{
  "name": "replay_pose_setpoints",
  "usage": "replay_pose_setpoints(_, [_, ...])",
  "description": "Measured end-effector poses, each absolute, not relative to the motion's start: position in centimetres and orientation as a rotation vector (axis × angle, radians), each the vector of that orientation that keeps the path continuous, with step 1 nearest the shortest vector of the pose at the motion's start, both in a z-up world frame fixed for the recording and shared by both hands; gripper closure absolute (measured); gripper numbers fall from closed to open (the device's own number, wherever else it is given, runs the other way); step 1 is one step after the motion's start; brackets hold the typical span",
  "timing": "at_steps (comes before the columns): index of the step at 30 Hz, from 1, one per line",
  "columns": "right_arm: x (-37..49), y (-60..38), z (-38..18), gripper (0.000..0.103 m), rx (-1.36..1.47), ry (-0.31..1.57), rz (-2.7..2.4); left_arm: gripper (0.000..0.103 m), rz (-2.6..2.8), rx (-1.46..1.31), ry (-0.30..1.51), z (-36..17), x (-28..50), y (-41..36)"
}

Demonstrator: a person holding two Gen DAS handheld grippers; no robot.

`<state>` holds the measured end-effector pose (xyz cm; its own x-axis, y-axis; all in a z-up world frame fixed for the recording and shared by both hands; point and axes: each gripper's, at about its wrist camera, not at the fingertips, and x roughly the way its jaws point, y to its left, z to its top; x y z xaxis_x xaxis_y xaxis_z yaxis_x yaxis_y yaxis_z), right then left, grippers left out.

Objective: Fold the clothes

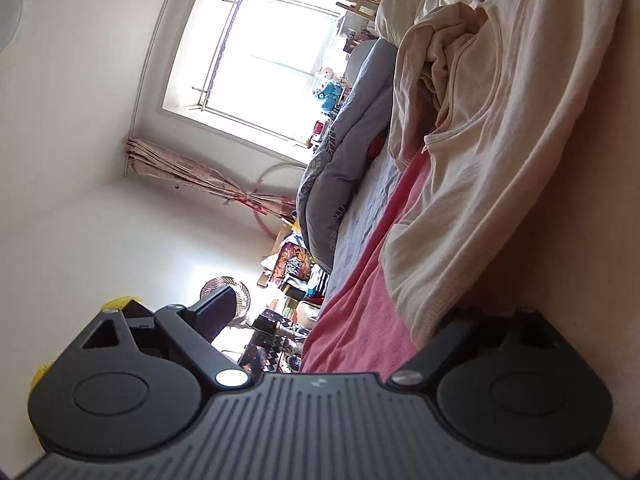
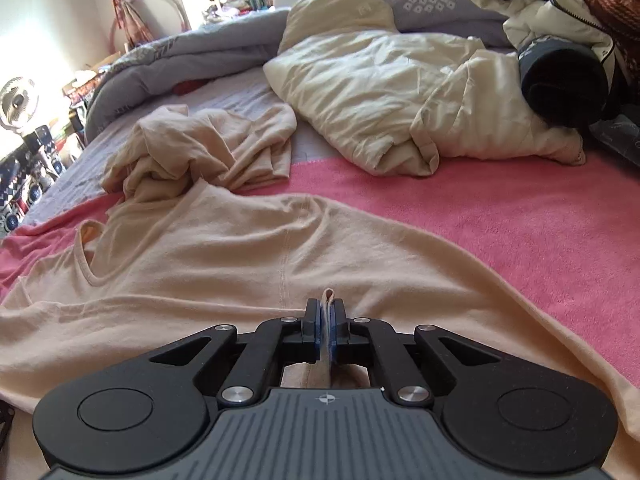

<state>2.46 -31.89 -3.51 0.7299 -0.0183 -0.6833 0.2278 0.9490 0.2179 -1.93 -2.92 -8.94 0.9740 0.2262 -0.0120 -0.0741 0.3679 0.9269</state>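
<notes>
The cream shirt [image 2: 224, 248] lies spread on the pink blanket [image 2: 500, 220], its neckline toward the left edge of that blanket and a second crumpled cream garment [image 2: 200, 148] just beyond it. The right gripper [image 2: 329, 322] has its jaws pressed together on a fold of the shirt's near edge — a narrow loop of cloth stands up between the pads. The left gripper [image 1: 320, 320] is rolled on its side beside the shirt, jaws spread wide and pinching nothing. The risk I judge from here: with only one edge pinned, pulling could drag the whole shirt across the blanket and skew the fold — or the thin pinch could slip free.
</notes>
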Motion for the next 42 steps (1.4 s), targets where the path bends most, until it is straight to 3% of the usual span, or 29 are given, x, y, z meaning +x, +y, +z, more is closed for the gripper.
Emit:
replay_pose_setpoints(7, [2.9, -31.3, -5.5, 0.095, 0.214, 0.742, -0.15, 0.01, 0.209, 1.188, 0.119, -9.2, -2.3, -3.2])
replay_pose_setpoints(13, [2.6, -31.4, -5.7, 0.095, 0.242, 0.711, -0.165, 0.002, 0.18, 1.195, 0.097, -8.6, -2.5, -2.4])
replay_pose_setpoints(16, [3.0, -31.7, -4.8, 0.094, 0.258, 0.698, -0.158, 0.002, 0.217, 1.227, 0.018, -8.2, -1.5, -2.5])
replay_pose_setpoints(20, [3.5, -32.0, -3.7, 0.094, 0.258, 0.656, -0.152, 0.002, 0.189, 1.234, 0.049, -7.9, -0.3, -2.6])
replay_pose_setpoints(25, [3.0, -31.5, -6.1, 0.093, 0.194, 0.681, -0.144, 0.011, 0.214, 1.198, 0.028, -10.7, -1.4, -2.0])
replay_pose_setpoints(27, [2.8, -31.7, -5.4, 0.081, 0.179, 0.692, -0.137, 0.014, 0.23, 1.205, -0.003, -11.2, -1.8, -2.1])
replay_pose_setpoints(29, [2.4, -32.1, -4.3, 0.032, 0.152, 0.705, -0.138, 0.014, 0.242, 1.217, -0.026, -11.5, -2.0, -2.3])
replay_pose_setpoints(30, [2.2, -32.5, -3.5, 0.025, 0.139, 0.701, -0.142, 0.014, 0.247, 1.218, -0.035, -11.6, -2.1, -2.3])
replay_pose_setpoints(36, [2.6, -31.5, 3.3, 0.025, 0.033, 0.647, -0.073, 0.014, 0.257, 1.223, -0.056, -12.0, -2.4, -2.4])
replay_pose_setpoints(42, [9.8, -15.0, 6.0, 0.025, -0.204, 0.697, 0.359, 0.017, 0.174, 1.101, 0.073, -10.3, -1.4, -1.2])
